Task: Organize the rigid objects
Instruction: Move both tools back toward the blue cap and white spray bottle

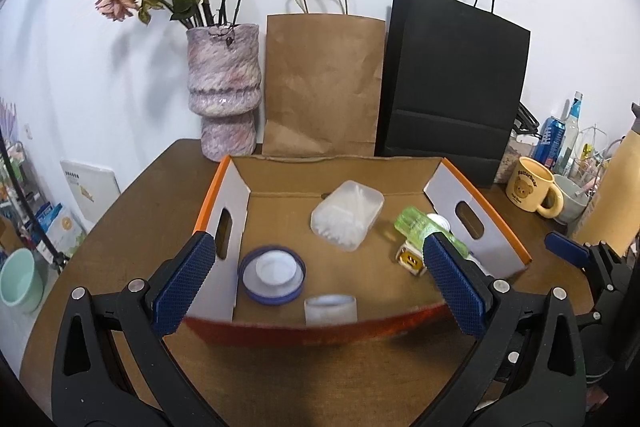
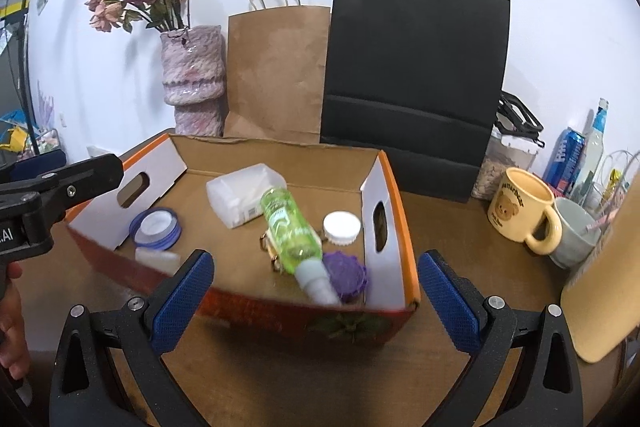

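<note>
both sets of jaws spread wide, empty — left gripper [image 1: 316, 283] and right gripper [image 2: 316, 299] hovering at the near wall of the cardboard box [image 2: 396, 203] on the table [image 2: 448, 227]. inside: green bottle [image 2: 290, 223] lying tilted, clear case [image 2: 244, 193], blue-rimmed lid [image 2: 156, 223], white cap [image 2: 342, 227], purple lid [image 2: 346, 273].

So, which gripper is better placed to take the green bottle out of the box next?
Probably the right gripper: open, and the green bottle lies between its fingers, cap toward it. The left gripper, also open, faces the blue lid.
</note>
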Tool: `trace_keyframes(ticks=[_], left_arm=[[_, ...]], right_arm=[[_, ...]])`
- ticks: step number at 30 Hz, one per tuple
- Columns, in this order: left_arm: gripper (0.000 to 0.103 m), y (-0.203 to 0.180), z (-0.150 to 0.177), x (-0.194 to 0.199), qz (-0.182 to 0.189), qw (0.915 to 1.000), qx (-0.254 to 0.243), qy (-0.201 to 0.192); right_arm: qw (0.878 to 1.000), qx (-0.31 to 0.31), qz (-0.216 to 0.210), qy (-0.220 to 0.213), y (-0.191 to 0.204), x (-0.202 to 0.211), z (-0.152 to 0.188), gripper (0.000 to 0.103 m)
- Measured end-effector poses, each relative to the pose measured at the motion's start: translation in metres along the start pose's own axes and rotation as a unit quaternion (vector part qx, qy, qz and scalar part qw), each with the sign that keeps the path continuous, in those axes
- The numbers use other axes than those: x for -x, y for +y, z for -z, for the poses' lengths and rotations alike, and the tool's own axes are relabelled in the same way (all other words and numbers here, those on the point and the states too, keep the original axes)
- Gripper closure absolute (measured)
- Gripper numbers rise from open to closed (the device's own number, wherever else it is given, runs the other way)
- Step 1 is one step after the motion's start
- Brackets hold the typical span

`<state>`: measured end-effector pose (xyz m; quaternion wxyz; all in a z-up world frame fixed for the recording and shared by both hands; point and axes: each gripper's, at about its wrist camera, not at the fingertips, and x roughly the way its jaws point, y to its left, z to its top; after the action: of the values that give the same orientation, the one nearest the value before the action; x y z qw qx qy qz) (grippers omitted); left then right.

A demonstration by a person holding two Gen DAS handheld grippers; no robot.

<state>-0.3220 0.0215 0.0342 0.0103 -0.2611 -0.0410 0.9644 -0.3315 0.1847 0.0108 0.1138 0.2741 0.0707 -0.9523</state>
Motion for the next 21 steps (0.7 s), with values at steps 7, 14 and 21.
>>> trace_keyframes(ticks=[7, 14, 21], left_arm=[[0.000, 0.000, 0.017, 0.016, 0.001, 1.0000, -0.003, 0.008], [0.000, -0.002, 0.036, 0.026, 0.004, 0.9998, -0.008, 0.018], [0.000, -0.003, 0.054, 0.037, 0.004, 0.9995, -0.011, 0.031]], right_arm=[[1.000, 0.000, -0.003, 0.002, 0.004, 0.020, 0.019, 0.000], [1.000, -0.002, -0.003, 0.009, 0.007, 0.036, 0.039, 0.000], [1.000, -0.003, -0.004, 0.017, 0.009, 0.051, 0.056, 0.000]])
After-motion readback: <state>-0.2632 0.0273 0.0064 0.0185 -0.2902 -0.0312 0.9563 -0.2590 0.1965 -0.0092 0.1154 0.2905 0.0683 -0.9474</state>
